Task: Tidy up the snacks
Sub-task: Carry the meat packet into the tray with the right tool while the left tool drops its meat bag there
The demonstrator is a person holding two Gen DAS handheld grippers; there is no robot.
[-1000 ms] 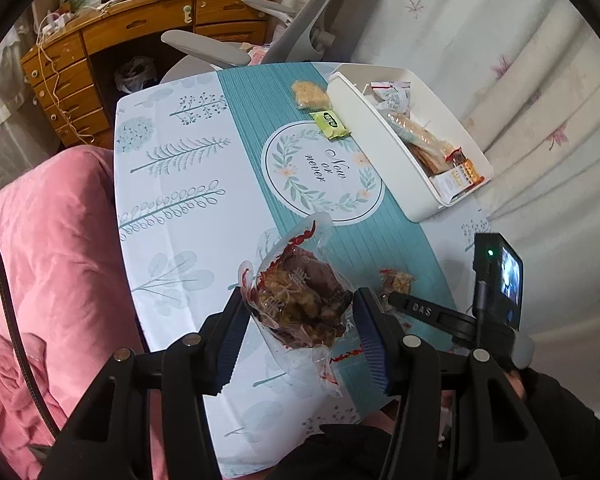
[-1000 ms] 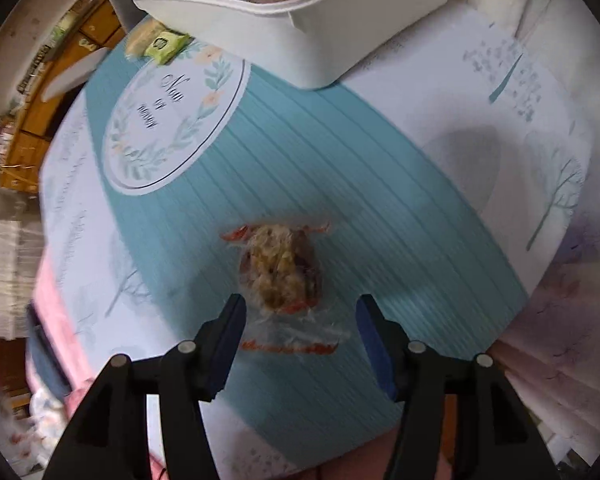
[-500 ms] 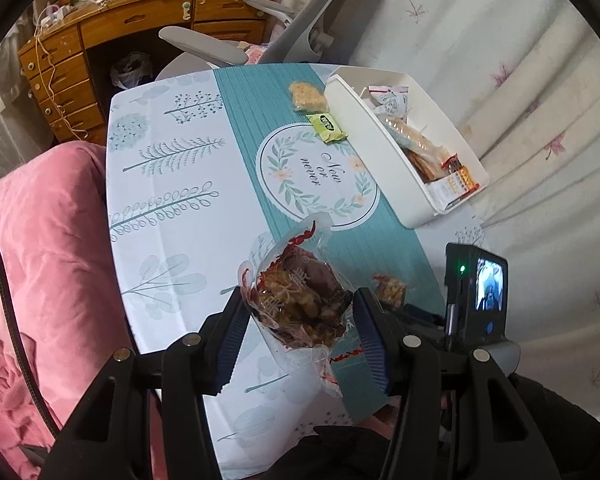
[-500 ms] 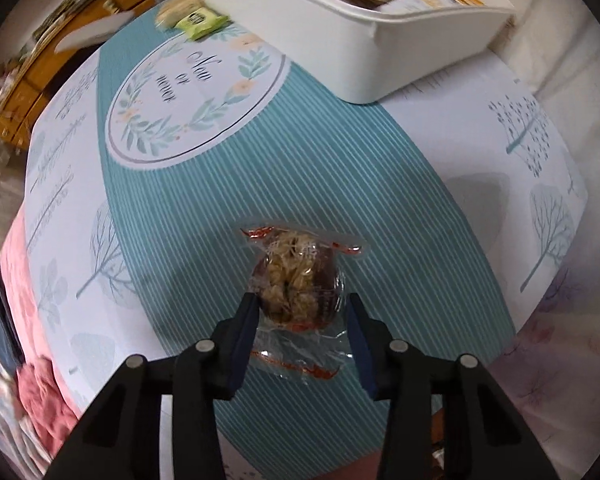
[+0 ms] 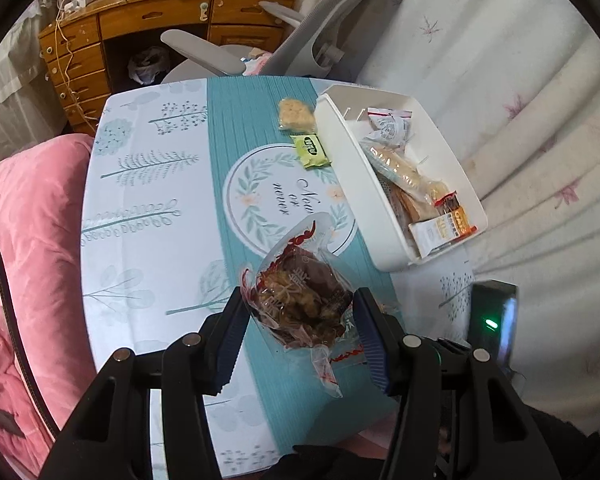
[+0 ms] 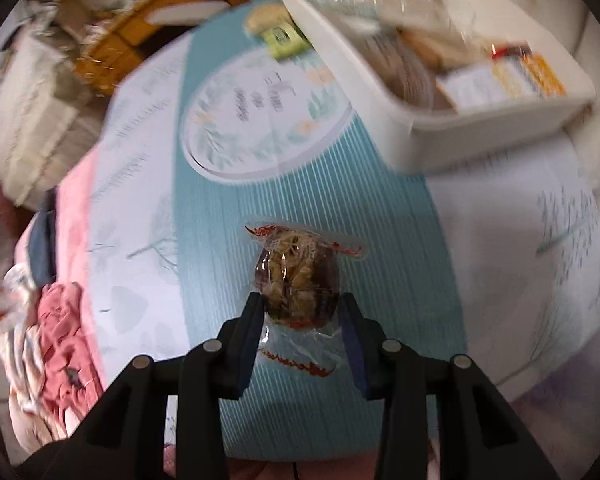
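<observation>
Teal stripes and pale tree prints cover the tablecloth (image 5: 148,208) beneath both of my tools, with a wooden desk (image 5: 112,36), a grey office chair (image 5: 300,40) and a pale flowered curtain (image 5: 540,92) beyond it.

My left gripper (image 5: 300,320) points steeply down, its blue pads pinching a clear-wrapped brown snack cake (image 5: 300,300) by its two sides, held above the cloth. Ahead of it and to its right stands the white bin (image 5: 364,196), already holding several wrapped snacks. Just beside the bin's far left wall lie a green packet (image 5: 311,151) and, past it, a pale puffed-rice bar (image 5: 296,115).

My right gripper (image 6: 302,320) has just been closing, and now its pads press on a second wrapped snack cake (image 6: 298,280), smaller-looking and oval, its crimped red-printed ends sticking out ahead of and behind the pads. I cannot tell for certain whether it touches the cloth; the view is blurred. The white bin (image 6: 460,128) sits ahead to the right of this gripper, well apart from the cake. Pink bedding (image 5: 24,240) lies off the table's left edge.
</observation>
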